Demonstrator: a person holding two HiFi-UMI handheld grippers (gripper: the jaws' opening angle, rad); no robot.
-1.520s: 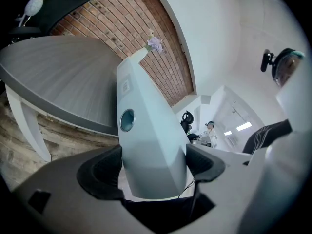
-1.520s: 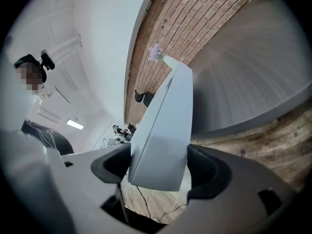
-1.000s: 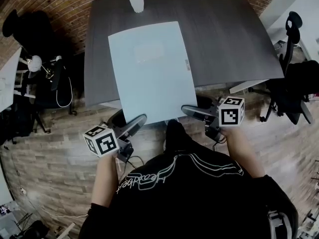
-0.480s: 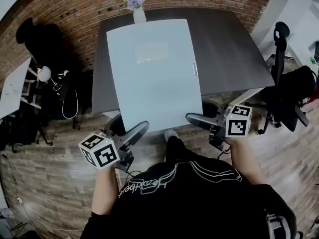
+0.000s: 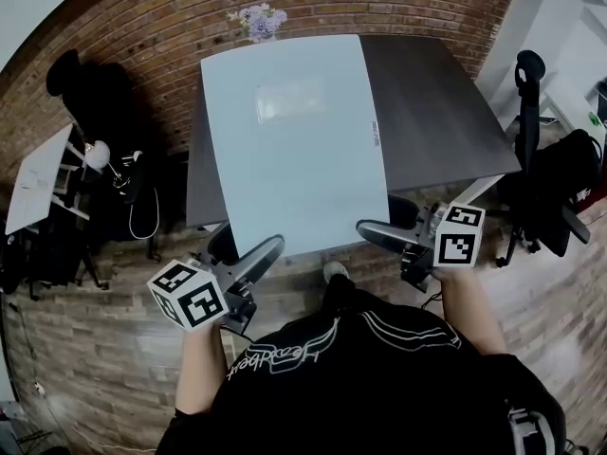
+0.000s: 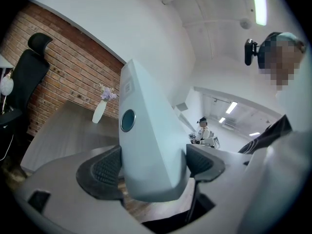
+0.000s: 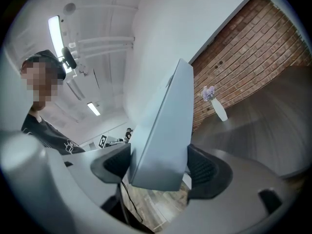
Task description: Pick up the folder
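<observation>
Head view has the pale blue folder raised off the tabletop, its near edge pinched at both corners. The left hand-held gripper is clamped on one corner and the right hand-held gripper on the other. Both gripper views show ribbed pads pressed flat against the cover. Ahead of the jaws the folder rises broad and unsupported. The lift likely wants both hands level, firm pressure and no twisting, with the far edge clear of the flower vase beyond.
</observation>
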